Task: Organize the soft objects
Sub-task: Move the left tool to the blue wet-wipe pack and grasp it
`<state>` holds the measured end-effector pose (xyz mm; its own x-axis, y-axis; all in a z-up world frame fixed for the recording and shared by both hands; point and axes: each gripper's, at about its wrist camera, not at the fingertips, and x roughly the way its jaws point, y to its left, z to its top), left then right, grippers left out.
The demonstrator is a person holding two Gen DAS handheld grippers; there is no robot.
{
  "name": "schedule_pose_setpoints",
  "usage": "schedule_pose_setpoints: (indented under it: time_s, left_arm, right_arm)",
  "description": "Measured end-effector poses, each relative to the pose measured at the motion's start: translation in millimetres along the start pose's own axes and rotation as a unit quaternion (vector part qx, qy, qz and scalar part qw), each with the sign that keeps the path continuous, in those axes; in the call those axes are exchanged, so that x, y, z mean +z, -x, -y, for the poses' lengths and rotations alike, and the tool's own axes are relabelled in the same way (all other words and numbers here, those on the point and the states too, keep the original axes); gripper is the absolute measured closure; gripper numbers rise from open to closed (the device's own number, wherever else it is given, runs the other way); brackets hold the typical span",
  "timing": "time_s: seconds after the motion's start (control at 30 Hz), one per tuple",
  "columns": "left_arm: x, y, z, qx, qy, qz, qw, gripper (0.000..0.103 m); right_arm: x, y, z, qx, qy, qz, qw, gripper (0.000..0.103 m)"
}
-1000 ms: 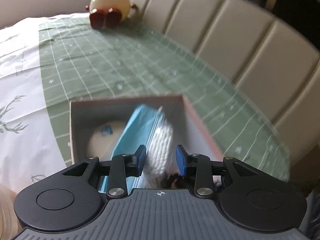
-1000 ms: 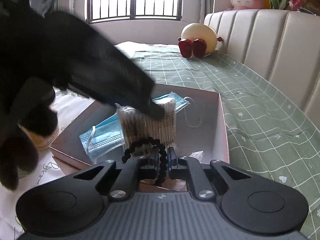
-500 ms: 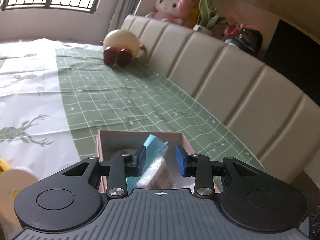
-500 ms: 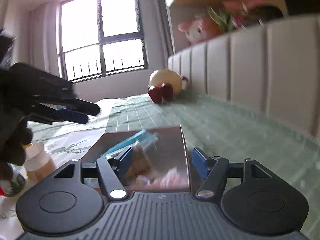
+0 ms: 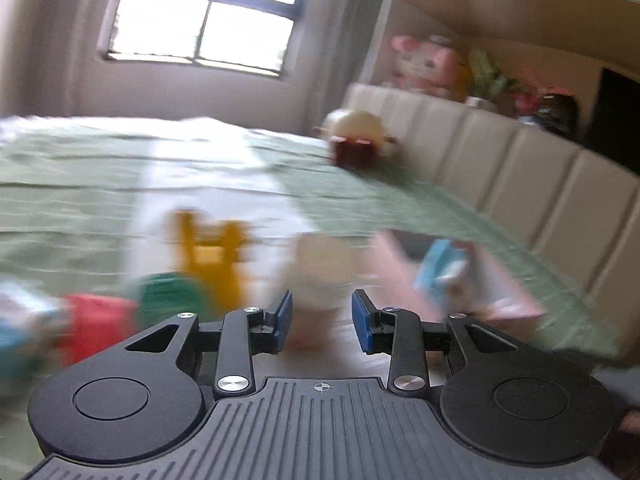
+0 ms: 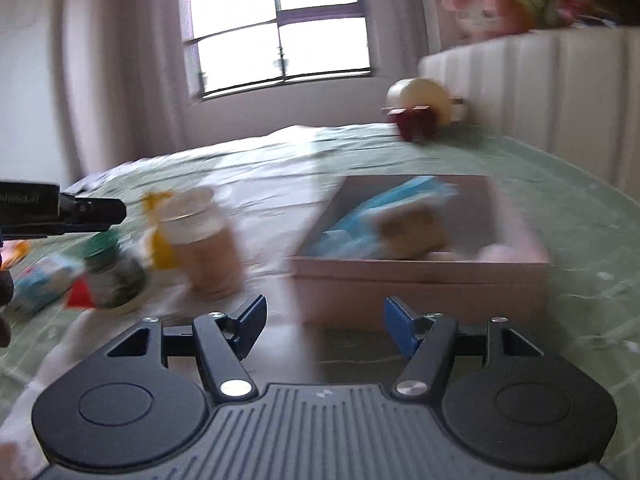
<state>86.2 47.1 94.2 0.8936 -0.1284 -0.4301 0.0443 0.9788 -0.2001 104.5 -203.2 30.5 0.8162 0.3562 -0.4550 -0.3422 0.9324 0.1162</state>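
Note:
Both views are motion-blurred. A pink box (image 6: 420, 280) stands on the green checked bedspread, holding blue face masks (image 6: 356, 220) and a pack of cotton swabs (image 6: 412, 228). My right gripper (image 6: 326, 324) hangs just before the box's near left corner, jaws open, nothing between them. The left gripper (image 5: 322, 320) is open and empty too, and it faces a beige jar (image 5: 320, 268). From there the box (image 5: 508, 292) lies off to the right with a mask (image 5: 436, 264) sticking up. The left gripper (image 6: 80, 212) also shows at the right wrist view's left edge.
Left of the box stand a beige jar (image 6: 208, 248), a yellow toy (image 5: 212, 256), a green-lidded jar (image 6: 112, 268) and a red item (image 5: 92, 324). A cream plush with dark red feet (image 6: 420, 108) sits far back by the padded headboard (image 5: 540, 188). A window is behind.
The right gripper let go of the black bead string and opened wide. Both grippers drew back from the box and swung left toward the jars.

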Motion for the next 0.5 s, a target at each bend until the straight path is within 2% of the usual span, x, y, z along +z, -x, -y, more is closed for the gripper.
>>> schedule_pose_setpoints:
  time_s: [0.07, 0.13, 0.27, 0.33, 0.43, 0.5]
  left_arm:
    - [-9, 20, -26, 0.044, -0.002, 0.006, 0.9990, 0.067]
    - [-16, 37, -55, 0.079, 0.018, 0.011, 0.9967, 0.067]
    - [-23, 57, -103, 0.124, 0.052, 0.015, 0.9908, 0.067]
    - [-29, 58, -126, 0.130, 0.078, 0.004, 0.9884, 0.067]
    - [-36, 49, -145, 0.107, 0.122, -0.006, 0.9867, 0.067]
    - [-40, 43, -153, 0.098, 0.132, -0.012, 0.9862, 0.067]
  right_arm:
    - [0, -5, -25, 0.020, 0.026, -0.010, 0.999, 0.037]
    - [-2, -13, -50, 0.033, 0.054, -0.019, 0.998, 0.037]
    - [-12, -22, -85, 0.041, 0.090, -0.038, 0.994, 0.037]
    - [-17, -24, -96, 0.046, 0.101, -0.048, 0.993, 0.037]
    - [-27, -30, -110, 0.048, 0.116, -0.057, 0.990, 0.037]
    - [-33, -36, -116, 0.041, 0.129, -0.067, 0.988, 0.037]
